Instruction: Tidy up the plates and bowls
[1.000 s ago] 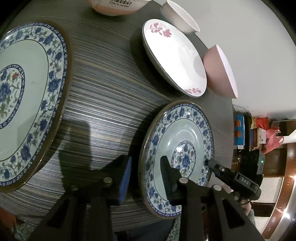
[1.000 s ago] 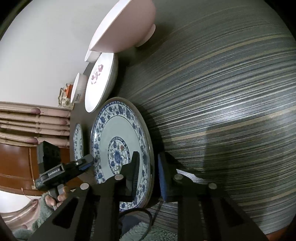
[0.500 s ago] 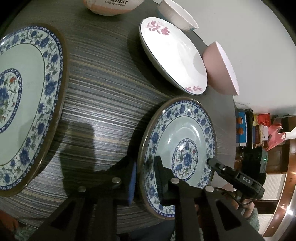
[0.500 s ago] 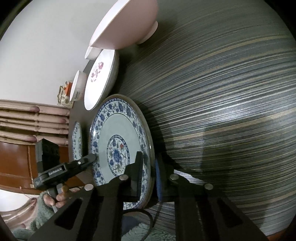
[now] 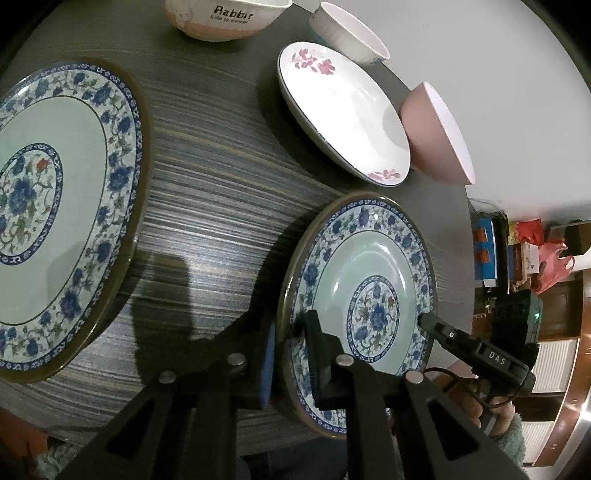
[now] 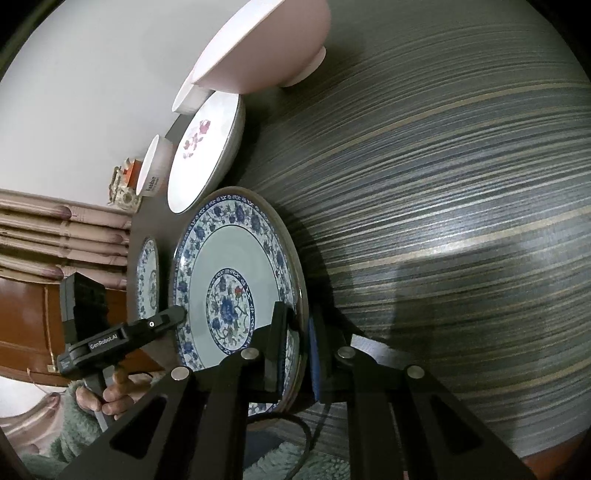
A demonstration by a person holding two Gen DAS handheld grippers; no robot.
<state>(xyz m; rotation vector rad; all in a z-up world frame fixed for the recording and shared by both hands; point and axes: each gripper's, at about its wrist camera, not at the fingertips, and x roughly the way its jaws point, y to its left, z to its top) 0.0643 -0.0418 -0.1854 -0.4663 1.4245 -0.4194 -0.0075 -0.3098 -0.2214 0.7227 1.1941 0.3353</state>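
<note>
A small blue-floral plate (image 5: pixel 369 295) lies at the near table edge, and both grippers hold it from opposite sides. My left gripper (image 5: pixel 290 343) is shut on its left rim, one pad under the rim and one on the painted border. My right gripper (image 6: pixel 298 332) is shut on the opposite rim of the same plate (image 6: pixel 229 280). Each gripper shows in the other's view: the right gripper (image 5: pixel 432 325) and the left gripper (image 6: pixel 177 314). I cannot tell whether the plate is off the table.
A large blue-floral plate (image 5: pixel 48 206) lies to the left. Along the far edge stand a white plate with pink flowers (image 5: pixel 343 110), a pink bowl (image 5: pixel 436 136), a "Rabbit" bowl (image 5: pixel 225 18) and a white cup (image 5: pixel 347 33). The striped table (image 6: pixel 461 221) stretches away to the right.
The left jaws closed from a wide gap onto the small plate's rim. The right jaws narrowed onto the opposite rim. Neither hand shifted.
</note>
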